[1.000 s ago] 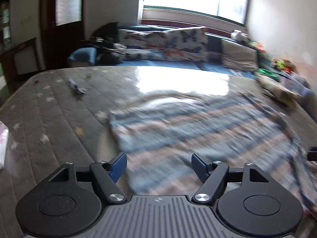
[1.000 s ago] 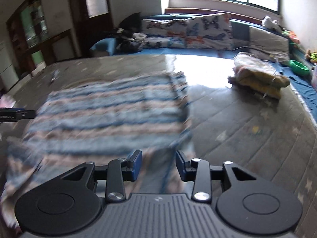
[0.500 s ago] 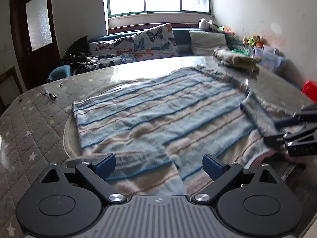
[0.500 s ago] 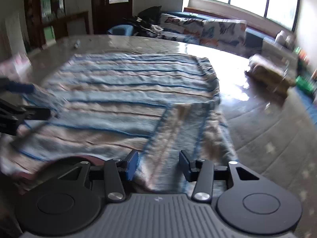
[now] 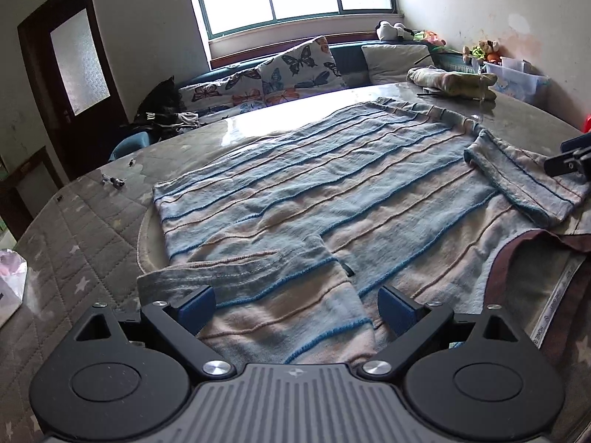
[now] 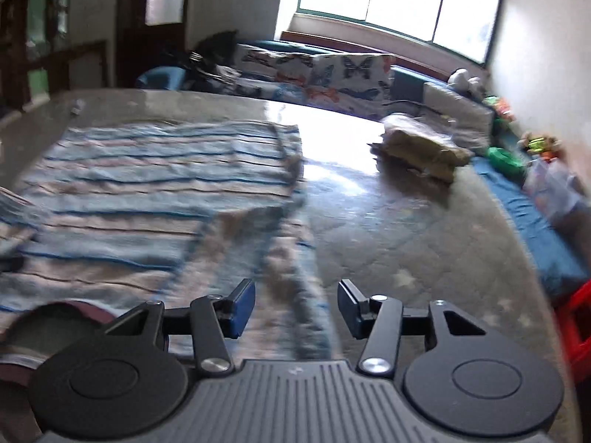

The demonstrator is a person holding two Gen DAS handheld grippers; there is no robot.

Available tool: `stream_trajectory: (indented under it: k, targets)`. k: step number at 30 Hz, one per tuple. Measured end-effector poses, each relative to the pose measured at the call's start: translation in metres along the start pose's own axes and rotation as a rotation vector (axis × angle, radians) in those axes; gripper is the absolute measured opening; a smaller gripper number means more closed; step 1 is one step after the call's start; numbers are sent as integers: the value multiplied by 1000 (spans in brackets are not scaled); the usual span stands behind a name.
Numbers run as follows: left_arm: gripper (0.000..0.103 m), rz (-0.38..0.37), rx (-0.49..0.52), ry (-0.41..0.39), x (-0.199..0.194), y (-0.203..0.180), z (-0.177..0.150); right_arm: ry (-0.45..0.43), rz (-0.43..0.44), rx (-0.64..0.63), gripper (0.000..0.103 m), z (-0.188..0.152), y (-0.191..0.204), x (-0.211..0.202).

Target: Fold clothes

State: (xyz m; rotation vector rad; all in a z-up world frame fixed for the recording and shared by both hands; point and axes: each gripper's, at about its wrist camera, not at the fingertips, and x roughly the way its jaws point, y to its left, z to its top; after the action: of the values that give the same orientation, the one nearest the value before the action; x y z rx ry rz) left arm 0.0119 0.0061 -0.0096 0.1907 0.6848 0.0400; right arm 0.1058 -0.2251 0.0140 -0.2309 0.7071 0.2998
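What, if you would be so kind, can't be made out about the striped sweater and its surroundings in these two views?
- Striped sweater, left wrist view: the near hem is hidden behind the left claw body.
- Right wrist view: motion blur smears the knit around the right claw, so the sleeve's folds are unclear.
- Small objects on the table, left wrist view: too small to identify.
- Bundle, right wrist view: blurred; which garments it holds is unclear.

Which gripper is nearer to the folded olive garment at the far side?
Right. The right gripper faces the olive garment across bare table; the left gripper sits beyond the striped sweater.
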Motion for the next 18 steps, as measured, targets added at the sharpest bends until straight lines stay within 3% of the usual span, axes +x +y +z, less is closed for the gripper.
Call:
stream_trajectory:
  k: [5,8,13,18]
  targets:
    - [96,31,-10,3,-2,2,-2,-4,123,-58,49,-1,34,2]
    - [96,68,-11,4,-5,5,-5,7,122,-112,49,-4,52,7]
    - [96,131,-32,11,-13,15,-14,14,35,-182,52,-11,59,10]
    - [97,200,-82,25,-20,29,-24,-16,-167,-215,51,-13,39,3]
